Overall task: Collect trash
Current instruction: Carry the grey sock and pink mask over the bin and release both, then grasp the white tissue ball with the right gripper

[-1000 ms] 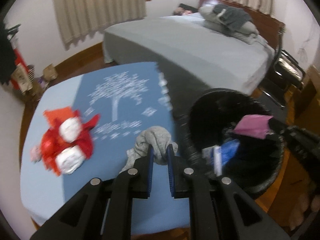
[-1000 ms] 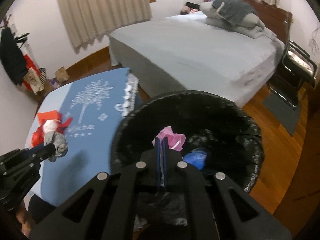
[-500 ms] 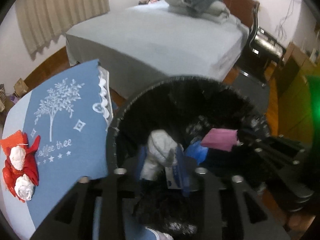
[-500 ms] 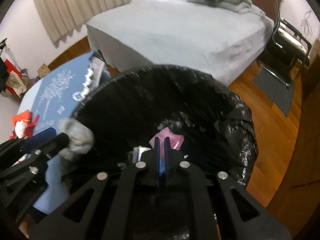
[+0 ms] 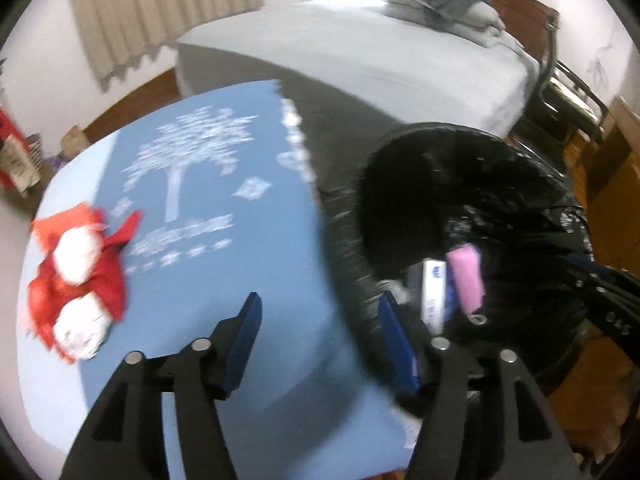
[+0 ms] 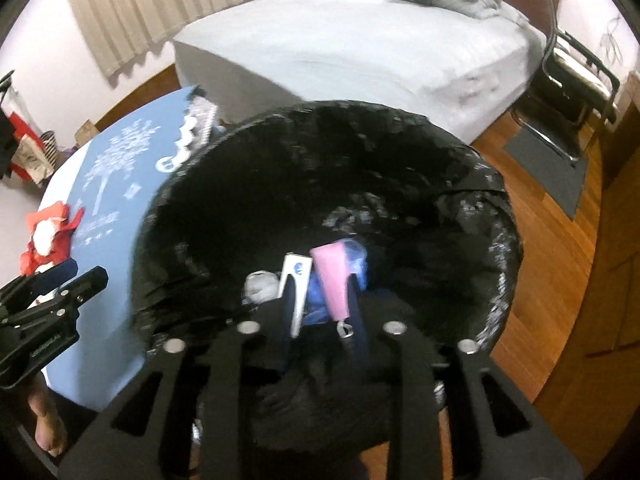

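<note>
Fingers of the left gripper (image 5: 320,334) stand spread, nothing between them, the jaws having just been opening; they hang over the near edge of the counter (image 5: 280,360), which wears a blue cloth (image 5: 208,208) printed with a white tree; right-hand blue pad sits against the rim of the black-lined trash bin (image 5: 400,152). Fingers of the right gripper (image 6: 322,312) are parted too, also having just been opening; they point down into the same bin; a pink wrapper (image 6: 334,276) lies between them, whether it still touches a pad I cannot tell (motion blur). Inside the bin: a grey crumpled wad (image 6: 260,286), a white-and-blue carton (image 6: 298,280), blue scraps (image 6: 358,260). On the counter, well apart from the bin, a red wrapping with two white balls (image 5: 78,280) remains uncollected. Left gripper shows at the left edge of the right wrist view. Behind: a bed (image 5: 380,52) with grey sheet, folded bedding (image 5: 444,0) at its head, curtains (image 5: 160,4), wooden floor (image 6: 560,260).
</note>
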`<state>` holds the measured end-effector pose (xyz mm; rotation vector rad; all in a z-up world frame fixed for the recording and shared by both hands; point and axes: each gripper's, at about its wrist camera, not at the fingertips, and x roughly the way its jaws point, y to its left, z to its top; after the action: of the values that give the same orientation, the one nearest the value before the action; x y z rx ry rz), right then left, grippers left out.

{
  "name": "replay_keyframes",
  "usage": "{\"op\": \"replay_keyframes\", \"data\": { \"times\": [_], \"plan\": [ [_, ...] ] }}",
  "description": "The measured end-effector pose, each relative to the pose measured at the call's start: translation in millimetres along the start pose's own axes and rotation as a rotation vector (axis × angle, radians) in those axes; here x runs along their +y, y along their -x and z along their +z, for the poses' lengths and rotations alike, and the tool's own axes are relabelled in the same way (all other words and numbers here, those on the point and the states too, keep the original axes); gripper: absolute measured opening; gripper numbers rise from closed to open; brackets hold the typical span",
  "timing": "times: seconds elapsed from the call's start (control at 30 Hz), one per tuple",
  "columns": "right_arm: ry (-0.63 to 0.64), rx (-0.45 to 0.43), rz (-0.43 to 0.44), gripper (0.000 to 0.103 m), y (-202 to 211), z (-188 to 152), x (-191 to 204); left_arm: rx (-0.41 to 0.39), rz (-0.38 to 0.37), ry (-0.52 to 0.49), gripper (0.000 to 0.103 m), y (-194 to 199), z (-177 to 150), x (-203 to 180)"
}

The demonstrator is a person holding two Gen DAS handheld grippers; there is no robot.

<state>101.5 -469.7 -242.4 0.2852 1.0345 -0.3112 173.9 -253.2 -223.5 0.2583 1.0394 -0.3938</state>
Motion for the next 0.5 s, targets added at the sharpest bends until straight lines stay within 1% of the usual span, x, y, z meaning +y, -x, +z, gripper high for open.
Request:
{"op": "replay_keyframes", "data": {
  "times": [0.03,0.17,0.4,0.47,0.5],
  "plan": [
    [0.014,-0.012,0.001,0.039,5.0,-1.8,10.4,-0.003,0.009,0.011,0.062,4.6,-4.3,9.5],
    [0.087,-0.043,0.022,0.039,19.3,-11.2,55.9,-0.016,0.07,0.068,0.063,22.8,-24.6,58.8],
    [0.176,-0.022,0.09,0.04,18.1,-23.2,137.5,-0.03,0.172,0.178,0.065,48.8,-60.7,151.9],
    [0.198,-0.02,0.107,0.044,18.2,-26.8,160.6,-0.035,0.202,0.205,0.066,55.2,-71.1,176.7],
    [0.212,-0.024,0.109,0.044,18.9,-28.7,171.7,-0.038,0.218,0.221,0.067,58.3,-76.7,190.1]
  ]
}}
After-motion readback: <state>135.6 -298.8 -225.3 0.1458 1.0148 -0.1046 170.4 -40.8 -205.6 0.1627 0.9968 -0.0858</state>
